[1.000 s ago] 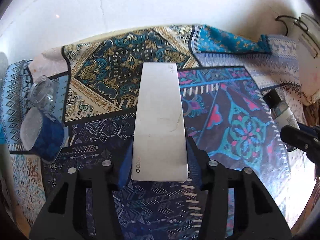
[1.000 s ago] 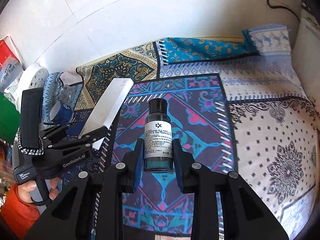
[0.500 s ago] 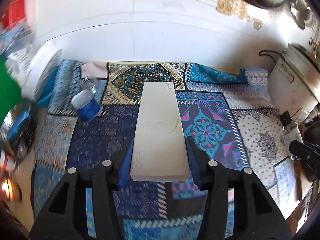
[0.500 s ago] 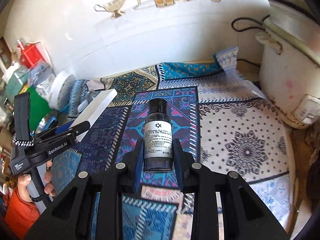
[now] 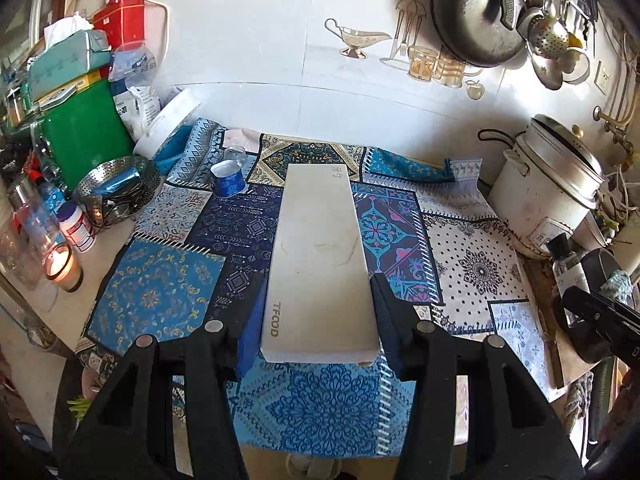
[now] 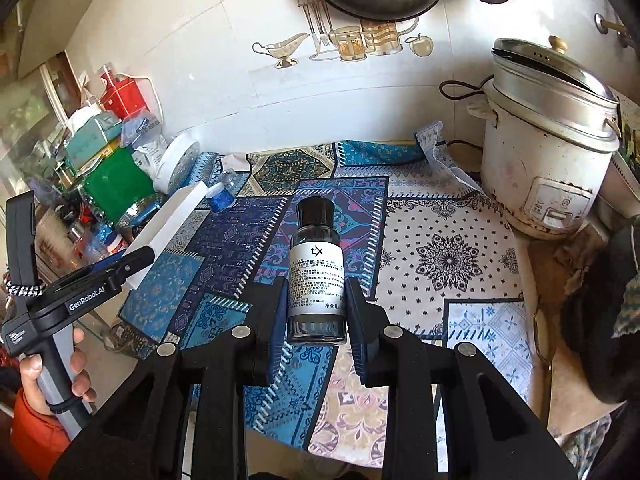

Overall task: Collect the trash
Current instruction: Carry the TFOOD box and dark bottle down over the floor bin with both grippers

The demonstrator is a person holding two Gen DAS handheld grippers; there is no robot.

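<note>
My left gripper (image 5: 318,320) is shut on a long white box (image 5: 320,256) marked TFOOD, held above the patterned cloth (image 5: 168,292). The box also shows in the right wrist view (image 6: 172,224), with the left gripper (image 6: 132,260) at the left. My right gripper (image 6: 316,312) is shut on a small dark bottle (image 6: 316,276) with a black cap and white label, held above the cloth (image 6: 444,256). The bottle also shows at the right edge of the left wrist view (image 5: 568,276). A blue cup (image 5: 228,180) and a small glass jar (image 5: 234,155) lie at the back left of the cloth.
A white rice cooker (image 6: 548,148) stands at the back right. At the left are a green box (image 5: 84,136), a steel strainer bowl (image 5: 116,192), a lit candle (image 5: 60,264) and small bottles. Pans and ladles hang on the tiled wall (image 5: 476,12).
Both grippers have pulled back and up from the cloth with the box and bottle still held. Much more of the counter and wall shows now.
</note>
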